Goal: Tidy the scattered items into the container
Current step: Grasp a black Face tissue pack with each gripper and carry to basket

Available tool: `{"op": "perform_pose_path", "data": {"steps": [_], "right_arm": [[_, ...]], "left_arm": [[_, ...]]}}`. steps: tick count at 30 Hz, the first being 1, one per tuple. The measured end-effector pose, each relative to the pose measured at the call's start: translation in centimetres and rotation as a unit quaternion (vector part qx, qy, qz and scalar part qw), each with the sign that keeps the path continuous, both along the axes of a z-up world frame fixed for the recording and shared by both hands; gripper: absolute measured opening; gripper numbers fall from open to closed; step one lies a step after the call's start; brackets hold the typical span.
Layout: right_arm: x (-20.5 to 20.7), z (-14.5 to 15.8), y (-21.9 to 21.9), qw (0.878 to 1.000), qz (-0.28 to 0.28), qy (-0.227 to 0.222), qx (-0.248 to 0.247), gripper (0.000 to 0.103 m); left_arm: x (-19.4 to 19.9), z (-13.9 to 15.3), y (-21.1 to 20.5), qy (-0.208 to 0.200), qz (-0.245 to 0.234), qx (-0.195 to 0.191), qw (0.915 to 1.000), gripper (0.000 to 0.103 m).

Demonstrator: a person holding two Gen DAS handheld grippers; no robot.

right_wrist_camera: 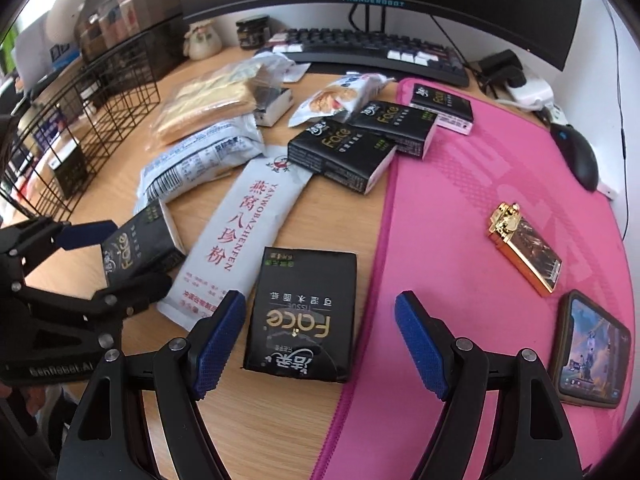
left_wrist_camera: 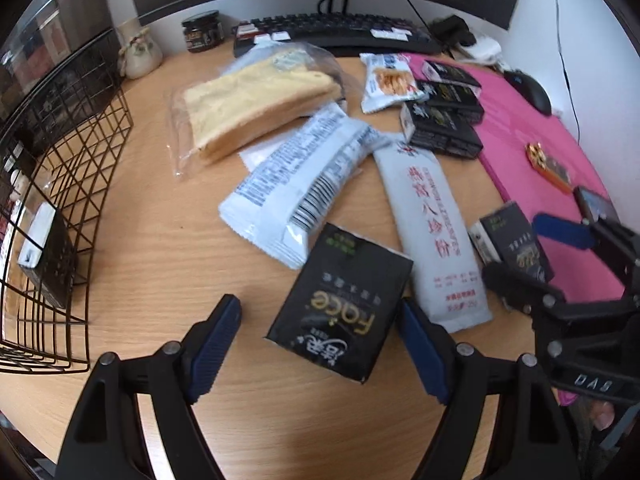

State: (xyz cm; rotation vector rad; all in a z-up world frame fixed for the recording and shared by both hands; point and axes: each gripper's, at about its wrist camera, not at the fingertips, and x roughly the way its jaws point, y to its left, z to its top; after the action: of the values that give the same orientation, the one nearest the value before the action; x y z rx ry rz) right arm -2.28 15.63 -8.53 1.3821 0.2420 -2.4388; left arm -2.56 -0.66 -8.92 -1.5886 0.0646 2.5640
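My left gripper [left_wrist_camera: 320,344] hangs open over a black "Face" tissue pack [left_wrist_camera: 340,304] on the wooden desk, one pad on each side and neither pressing. In the right wrist view my right gripper [right_wrist_camera: 320,336] is open the same way around a second black tissue pack [right_wrist_camera: 304,312] at the pink mat's edge. Each gripper also shows in the other's view: the right gripper [left_wrist_camera: 536,260] and the left gripper [right_wrist_camera: 112,260]. The black wire basket [left_wrist_camera: 80,184] stands at the left with a tissue pack [left_wrist_camera: 44,256] inside.
Bagged bread [left_wrist_camera: 256,108], a white snack bag [left_wrist_camera: 304,184], a long white sachet [left_wrist_camera: 432,232], a small snack pack [left_wrist_camera: 388,80] and stacked black tissue packs [left_wrist_camera: 444,128] lie mid-desk. On the pink mat [right_wrist_camera: 460,200] are a gold lighter [right_wrist_camera: 524,248], a phone [right_wrist_camera: 588,348] and a mouse [right_wrist_camera: 580,156]. A keyboard [right_wrist_camera: 380,52] lies behind.
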Motion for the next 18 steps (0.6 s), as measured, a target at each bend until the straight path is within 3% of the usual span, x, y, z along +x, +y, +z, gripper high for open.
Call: {"op": "perform_pose_path", "data": {"steps": [1,2,4,11,18], "right_arm": [[0.0,0.0,0.0,1.0,0.001,0.002,0.003,0.075],[0.0,0.0,0.0,1.0,0.0,0.006,0.008,0.066],[0.0,0.2,0.2,1.0,0.0,0.009,0.002,0.05],[0.0,0.5,0.5,1.0,0.001,0.003,-0.014,0.048],[0.6,3.3,-0.9,0.999,0.019,0.029,-0.024,0.048]], "left_arm": [[0.0,0.0,-0.1,0.005,0.003,-0.003,1.0,0.069],[0.0,0.2,-0.3,0.01,0.008,-0.007,0.9999,0.059],[-0.1,0.2,-0.9,0.006,0.02,-0.001,0.9998,0.057],[0.1,1.2,-0.8,0.01,0.015,-0.002,0.9998,0.055],[0.3,5.7,-1.4,0.046,0.016,0.014,0.9987,0.054]]}}
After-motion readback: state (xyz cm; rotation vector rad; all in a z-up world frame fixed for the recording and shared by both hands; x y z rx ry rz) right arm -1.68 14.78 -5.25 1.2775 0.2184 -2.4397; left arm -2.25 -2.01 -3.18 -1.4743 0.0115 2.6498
